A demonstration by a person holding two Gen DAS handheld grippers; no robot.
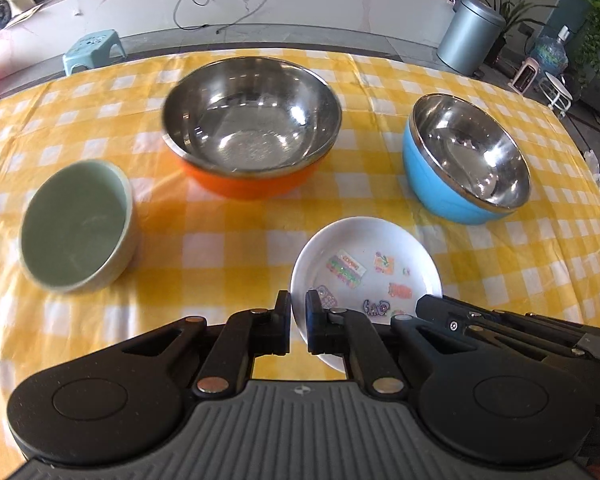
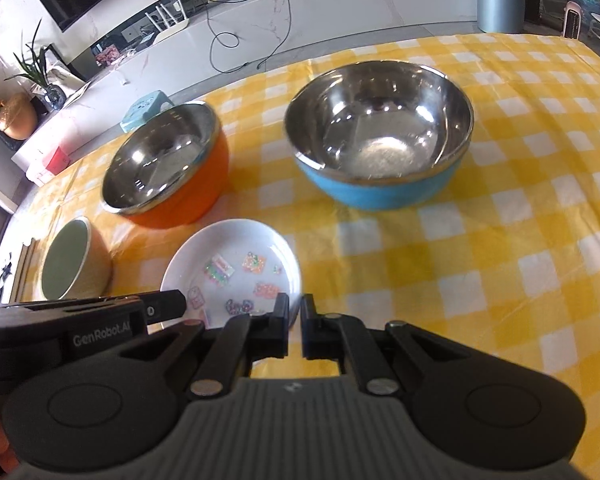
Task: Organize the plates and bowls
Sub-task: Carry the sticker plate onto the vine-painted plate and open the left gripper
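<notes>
- The left tool [image 1: 298,322] is pinched on the near left rim of the white plate [image 1: 376,248]. The rim sits between its two tips.
- The right tool [image 2: 295,326] is pinched on the near right rim of the same plate. I think two tools hold it so the plate stays flat and does not tip.
- The plate is at the front of the desk [image 1: 236,236], just ahead of both tools. I cannot tell if it sits on the cloth or is a bit off it.
- It has small bright stickers inside. They look flat, so they should not slide.
- The orange bowl [image 1: 252,128] is behind the plate, to the left. The blue bowl [image 1: 466,160] is behind it, to the right. The green bowl [image 1: 76,226] is far left, well apart from the plate.
- All three bowls stand open side up with nothing in them. That makes them easy to stack.
- Count: one plate, three bowls, two tools.
- The bowls go big, middle, small, so I think the small ones could go inside the big one.
</notes>
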